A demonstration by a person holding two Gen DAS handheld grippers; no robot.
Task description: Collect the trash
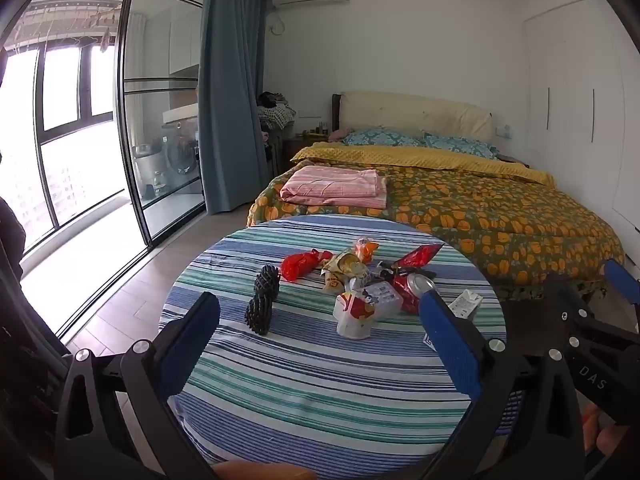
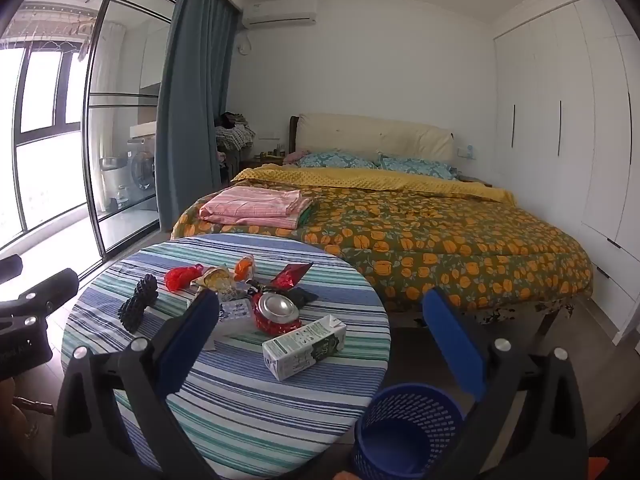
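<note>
Both grippers wide open, empty: left (image 1: 320, 344), right (image 2: 320, 332). Trash clusters mid-table (image 2: 240, 392); carton (image 2: 305, 347) lies nearest the right gripper, just ahead betw. its fingers (long axis slanting up-right). Can (image 2: 278, 312) sits behind it. Bin (image 2: 404, 428) stands on floor, right of table.

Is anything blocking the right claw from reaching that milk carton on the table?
Nothing visible does. The right gripper hangs open above the table, and the milk carton lies nearest it at the table's edge, with the crushed can behind it.
</note>
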